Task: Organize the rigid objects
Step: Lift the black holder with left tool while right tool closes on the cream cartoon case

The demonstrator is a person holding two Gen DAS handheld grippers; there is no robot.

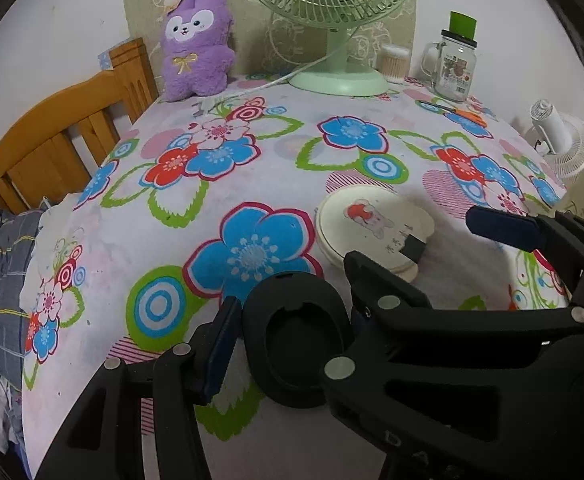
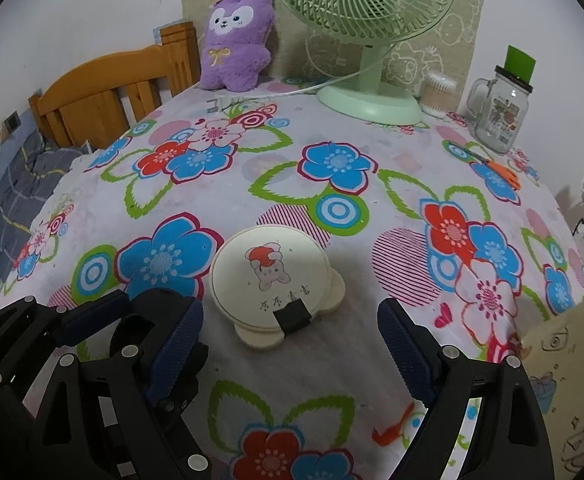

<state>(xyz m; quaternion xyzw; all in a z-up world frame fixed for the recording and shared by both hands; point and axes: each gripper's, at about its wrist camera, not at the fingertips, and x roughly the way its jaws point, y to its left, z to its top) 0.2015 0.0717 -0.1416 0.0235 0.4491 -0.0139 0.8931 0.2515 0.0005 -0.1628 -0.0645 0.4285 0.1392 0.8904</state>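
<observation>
A: What fills the scene?

B: A table under a flowered cloth [image 2: 252,184], pushed against a white wall, with a wooden bed frame [image 2: 104,88] to its left. At the back stand a green fan [image 2: 365,20], a purple plush toy [image 2: 238,40], a glass jar [image 2: 499,112] with a green lid and a tub of cotton swabs [image 2: 437,94]. The fan's cord and plug [image 2: 222,103] lie on the cloth in front of the toy. Orange scissors [image 2: 499,170] lie near the jar, well apart from the near things.

A: And the things close by?

B: A round cream mirror case [image 2: 270,280] lies flat near the front, a small black clip at its near edge. A black oval ring [image 1: 295,336] sits to its left.

A: The grippers?

B: The right gripper [image 2: 292,356] is spread wide and holds nothing; the case lies just ahead of its gap. The left gripper [image 1: 292,336] has its pads on either side of the ring; I cannot tell whether they press it. The right gripper's left finger crosses close beside it.
</observation>
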